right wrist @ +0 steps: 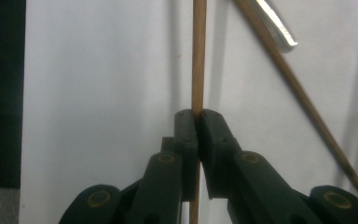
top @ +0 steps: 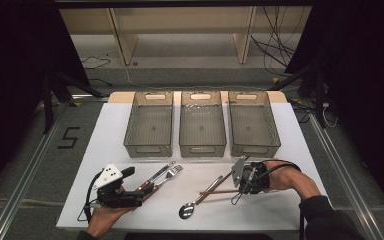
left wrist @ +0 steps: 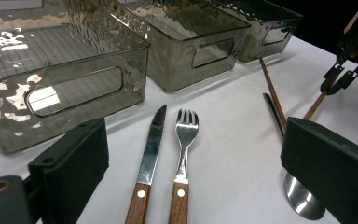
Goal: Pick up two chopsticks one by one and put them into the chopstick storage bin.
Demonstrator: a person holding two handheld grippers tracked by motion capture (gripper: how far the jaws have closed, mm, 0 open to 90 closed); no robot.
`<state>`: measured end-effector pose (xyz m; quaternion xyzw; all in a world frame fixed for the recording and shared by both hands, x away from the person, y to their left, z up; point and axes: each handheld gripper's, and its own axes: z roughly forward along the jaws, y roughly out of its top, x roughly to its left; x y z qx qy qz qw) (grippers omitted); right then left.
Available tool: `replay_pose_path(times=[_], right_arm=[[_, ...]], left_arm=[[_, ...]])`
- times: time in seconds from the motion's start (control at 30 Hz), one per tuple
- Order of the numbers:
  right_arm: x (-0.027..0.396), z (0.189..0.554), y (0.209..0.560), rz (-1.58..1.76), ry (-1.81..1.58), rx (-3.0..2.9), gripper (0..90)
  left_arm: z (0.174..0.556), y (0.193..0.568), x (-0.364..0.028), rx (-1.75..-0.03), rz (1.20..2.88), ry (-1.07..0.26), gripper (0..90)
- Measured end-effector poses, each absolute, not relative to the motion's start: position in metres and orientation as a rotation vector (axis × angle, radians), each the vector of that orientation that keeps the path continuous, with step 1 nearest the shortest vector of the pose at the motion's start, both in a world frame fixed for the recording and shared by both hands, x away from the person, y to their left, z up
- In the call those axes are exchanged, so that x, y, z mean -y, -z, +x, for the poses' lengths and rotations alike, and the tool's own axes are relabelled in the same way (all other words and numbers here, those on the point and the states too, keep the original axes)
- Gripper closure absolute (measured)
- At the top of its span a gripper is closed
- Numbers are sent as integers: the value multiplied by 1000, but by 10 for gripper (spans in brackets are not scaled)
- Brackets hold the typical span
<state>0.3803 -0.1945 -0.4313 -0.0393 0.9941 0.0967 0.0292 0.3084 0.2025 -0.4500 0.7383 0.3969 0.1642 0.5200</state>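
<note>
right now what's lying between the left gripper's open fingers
In the left gripper view, a knife and a fork lie side by side on the white table between the left gripper's open fingers.

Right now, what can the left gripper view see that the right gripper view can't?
The left gripper view has three grey bins, a knife, a fork and its own open black jaws. The right gripper view has the right gripper pinching one wooden chopstick up close. Both have the white table, the chopsticks and some of the spoon.
</note>
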Motion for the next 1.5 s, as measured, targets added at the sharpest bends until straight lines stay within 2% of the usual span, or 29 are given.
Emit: replay_pose_path(times=[0.67,1.1,1.5], right_arm=[[182,397,402,626,-916,-2848,857],[163,393,397,839,-1191,-2677,858],[151,393,393,961,-1416,-2569,857]], left_arm=[[309,448,-200,-955,1757,-381,71],[313,438,-171,-962,1780,-257,73],[331,434,-122,-958,1821,-90,117]])
